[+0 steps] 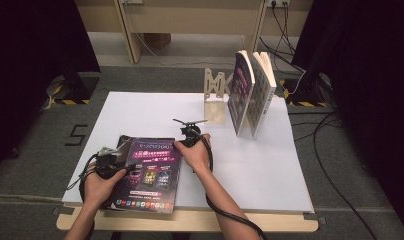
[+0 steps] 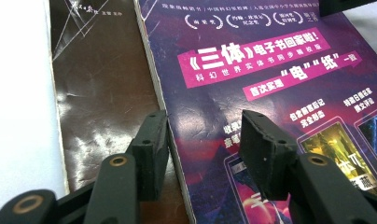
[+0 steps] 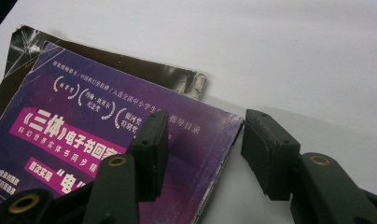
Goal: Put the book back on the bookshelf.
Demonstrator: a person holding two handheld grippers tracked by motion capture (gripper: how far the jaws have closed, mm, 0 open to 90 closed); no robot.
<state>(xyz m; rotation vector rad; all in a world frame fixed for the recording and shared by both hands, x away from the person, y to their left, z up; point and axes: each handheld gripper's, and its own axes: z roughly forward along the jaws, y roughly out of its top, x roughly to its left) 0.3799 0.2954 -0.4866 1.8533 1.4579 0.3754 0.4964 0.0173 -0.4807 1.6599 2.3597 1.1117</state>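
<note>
Near the front left of the white tabletop [image 1: 250, 165] a purple book [image 1: 151, 172] lay flat on top of a darker book [image 2: 98, 84], whose edge stuck out at the far and left sides. Left tool [image 1: 121, 166] sat at the purple cover's left edge, jaws apart and straddling that edge, probably not pinching anything. Right tool [image 1: 189, 121] hovered at the cover's far right corner, jaws apart too, the corner between them. Two more books [image 1: 252, 92] stood upright by a wooden bookend [image 1: 216, 95].
</note>
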